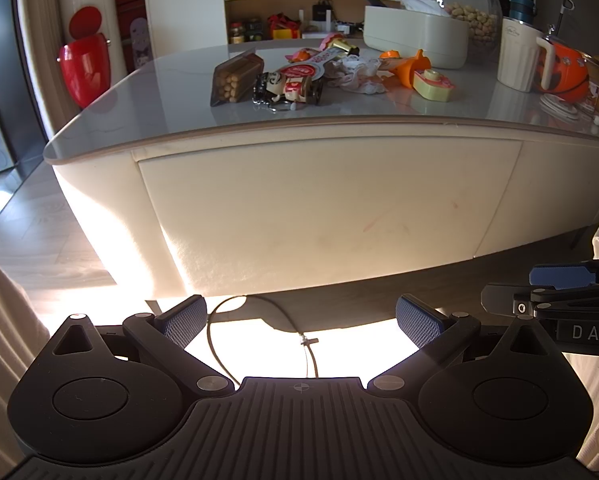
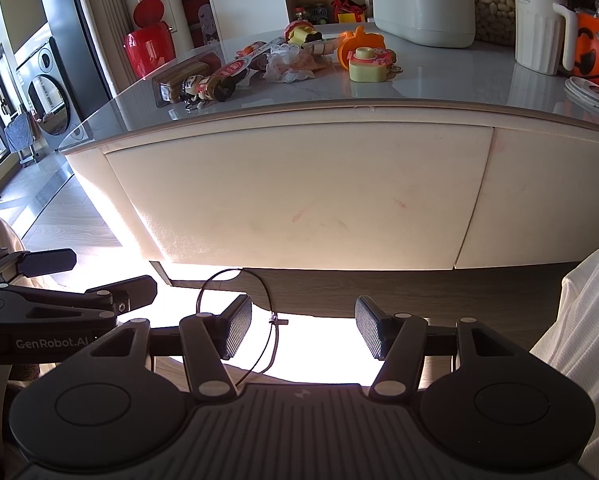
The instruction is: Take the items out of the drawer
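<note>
The cream drawer front (image 1: 323,208) (image 2: 299,196) under the grey tabletop (image 1: 171,92) is closed. On the top lie a brown pack of snack sticks (image 1: 235,78), a small figurine (image 1: 287,90), a lace cloth (image 1: 355,74), an orange pumpkin piece (image 1: 409,66) and a yellow toy camera (image 1: 433,82) (image 2: 367,66). My left gripper (image 1: 299,320) (image 2: 115,272) hangs open below the drawer front, nothing between its fingers. My right gripper (image 2: 303,330) (image 1: 509,285) is just to its right, also open and empty, its jaws narrower.
A white tub (image 1: 415,40), a glass jar of peanuts (image 1: 471,16), a white pitcher (image 1: 519,56) and an orange pumpkin bucket (image 1: 567,72) stand at the table's back right. A red bin (image 1: 84,68) stands left. A thin cable loop (image 2: 273,320) hangs below the grippers. White cloth (image 2: 587,320) is at right.
</note>
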A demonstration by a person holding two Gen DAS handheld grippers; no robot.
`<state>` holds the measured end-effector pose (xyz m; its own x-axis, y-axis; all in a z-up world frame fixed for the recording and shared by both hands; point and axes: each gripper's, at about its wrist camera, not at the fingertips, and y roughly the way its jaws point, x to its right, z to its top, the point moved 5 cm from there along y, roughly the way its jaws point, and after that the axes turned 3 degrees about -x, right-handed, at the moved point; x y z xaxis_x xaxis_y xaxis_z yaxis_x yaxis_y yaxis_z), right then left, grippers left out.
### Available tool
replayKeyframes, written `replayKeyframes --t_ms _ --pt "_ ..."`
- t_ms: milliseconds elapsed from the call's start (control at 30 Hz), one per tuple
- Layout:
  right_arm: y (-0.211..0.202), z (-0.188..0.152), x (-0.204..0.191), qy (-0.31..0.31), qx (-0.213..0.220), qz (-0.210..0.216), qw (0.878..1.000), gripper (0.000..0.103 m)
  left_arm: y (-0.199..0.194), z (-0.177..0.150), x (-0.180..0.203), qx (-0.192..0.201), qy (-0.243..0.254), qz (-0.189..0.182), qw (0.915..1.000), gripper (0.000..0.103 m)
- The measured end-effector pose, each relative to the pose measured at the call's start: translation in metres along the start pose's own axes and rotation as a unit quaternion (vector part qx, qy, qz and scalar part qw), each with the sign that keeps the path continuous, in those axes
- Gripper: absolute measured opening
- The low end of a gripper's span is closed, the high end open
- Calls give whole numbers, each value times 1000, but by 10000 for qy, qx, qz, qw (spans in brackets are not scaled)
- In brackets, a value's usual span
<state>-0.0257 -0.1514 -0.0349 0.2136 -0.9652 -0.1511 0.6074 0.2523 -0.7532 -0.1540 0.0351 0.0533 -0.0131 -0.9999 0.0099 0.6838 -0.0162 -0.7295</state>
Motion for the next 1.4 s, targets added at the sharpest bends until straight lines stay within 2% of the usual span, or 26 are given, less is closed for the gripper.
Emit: replayKeyframes --t_ms 900,1033,1067,1100,1133,1167,1200,1300,1367,1400 --pt "-1 0 0 -2 11 7 10000 58 -2 4 0 36 -86 -17 10000 103" --pt "-3 -1 2 69 34 55 10000 58 -4 6 3 58 -90 -170 9998 102" --pt "-4 0 3 102 50 82 9999 58 -5 7 4 88 -84 -264 9996 99" --pt "-6 1 4 141 68 109 9998 58 -7 9 6 135 -52 -336 9993 78" --pt "-8 1 5 180 77 148 9997 58 -8 10 8 172 -4 -384 9991 37" --pt "-10 2 5 217 82 184 9996 58 -8 12 9 191 9 -379 9991 18" --pt "-12 3 6 251 98 209 9994 58 -8 14 9 221 4 -382 9990 8" --pt "-18 10 10 287 174 205 9992 58 -15 21 8 465 -290 -519 9971 12" --pt "-25 18 14 235 325 101 9991 58 -21 27 4 554 -559 -254 9966 11" --pt "-27 22 16 215 391 74 9990 58 -19 31 5 527 -566 -275 9966 10"
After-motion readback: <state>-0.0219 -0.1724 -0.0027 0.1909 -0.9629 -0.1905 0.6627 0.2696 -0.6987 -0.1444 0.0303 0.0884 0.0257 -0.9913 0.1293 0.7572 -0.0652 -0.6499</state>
